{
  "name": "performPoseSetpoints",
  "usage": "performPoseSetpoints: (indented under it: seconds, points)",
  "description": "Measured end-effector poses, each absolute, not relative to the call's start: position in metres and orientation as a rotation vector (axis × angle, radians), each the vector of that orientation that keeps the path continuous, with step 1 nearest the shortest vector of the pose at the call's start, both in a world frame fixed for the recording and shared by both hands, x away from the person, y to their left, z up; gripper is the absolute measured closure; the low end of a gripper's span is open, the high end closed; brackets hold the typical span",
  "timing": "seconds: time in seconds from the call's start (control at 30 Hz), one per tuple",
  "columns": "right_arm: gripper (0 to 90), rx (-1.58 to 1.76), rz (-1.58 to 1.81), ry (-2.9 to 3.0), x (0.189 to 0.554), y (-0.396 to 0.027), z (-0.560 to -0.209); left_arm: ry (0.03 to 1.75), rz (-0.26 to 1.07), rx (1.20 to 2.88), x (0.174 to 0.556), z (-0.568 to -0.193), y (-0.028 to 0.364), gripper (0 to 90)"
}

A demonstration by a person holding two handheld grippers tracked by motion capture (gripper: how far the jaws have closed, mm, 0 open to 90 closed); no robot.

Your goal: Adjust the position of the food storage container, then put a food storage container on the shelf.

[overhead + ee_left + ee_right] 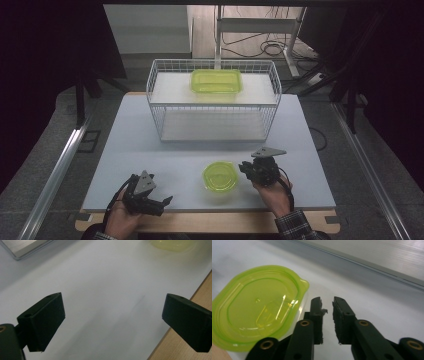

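Note:
A round lime-green container with its lid on [220, 176] sits on the white table near the front, between my two grippers. In the right gripper view the container [259, 307] lies just left of my right gripper [327, 303], whose jaws stand a narrow gap apart with nothing between them. My right gripper [246, 167] is right beside the container's right edge. My left gripper [162, 202] rests near the front left edge, its jaws wide apart over bare table [112, 302]. The container [172, 243] shows blurred at the top of that view.
A white wire basket [150, 85] stands at the back middle of the table [140, 145], with a rectangular lime-green container [216, 81] on its upper shelf. The wooden front edge [180, 340] lies close to the left gripper. Metal rails run along both sides.

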State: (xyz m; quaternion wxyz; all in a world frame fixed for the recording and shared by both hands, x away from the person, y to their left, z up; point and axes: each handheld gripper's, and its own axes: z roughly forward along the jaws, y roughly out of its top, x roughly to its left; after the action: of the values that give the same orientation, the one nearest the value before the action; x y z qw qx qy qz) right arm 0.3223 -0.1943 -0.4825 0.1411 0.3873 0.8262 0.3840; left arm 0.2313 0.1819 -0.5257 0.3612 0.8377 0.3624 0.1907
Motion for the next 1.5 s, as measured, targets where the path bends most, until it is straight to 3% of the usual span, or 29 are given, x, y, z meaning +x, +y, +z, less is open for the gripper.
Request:
performPoseSetpoints:
  seconds: [0.17, 0.27, 0.3, 0.33, 0.43, 0.53, 0.9, 1.5]
  points:
    - [59.5, 1.098, 1.092, 2.357, 0.316, -0.204, -0.48, 0.94, 0.498, 2.162, 0.23, -0.525, 0.183, 4.1]
    - [45.1, 1.099, 1.096, 2.342, 0.313, -0.211, -0.48, 0.938, 0.509, 2.173, 0.228, -0.525, 0.182, 3.8]
    - [35.8, 1.095, 1.099, 2.342, 0.312, -0.213, -0.481, 0.937, 0.515, 2.176, 0.228, -0.525, 0.182, 3.7]
    - [35.8, 1.095, 1.099, 2.342, 0.312, -0.213, -0.481, 0.936, 0.518, 2.18, 0.228, -0.525, 0.181, 3.7]
    - [21.7, 1.088, 1.119, 2.365, 0.307, -0.218, -0.487, 0.934, 0.534, 2.188, 0.227, -0.525, 0.181, 3.3]
    - [15.7, 1.066, 1.146, 2.388, 0.303, -0.22, -0.49, 0.936, 0.547, 2.183, 0.225, -0.525, 0.183, 2.9]
    - [3.1, 1.078, 1.155, 2.396, 0.305, -0.223, -0.496, 0.94, 0.552, 2.177, 0.225, -0.526, 0.184, 2.8]
    - [2.0, 1.131, 1.187, 2.436, 0.31, -0.217, -0.485, 0.938, 0.547, 2.186, 0.227, -0.527, 0.183, 2.7]
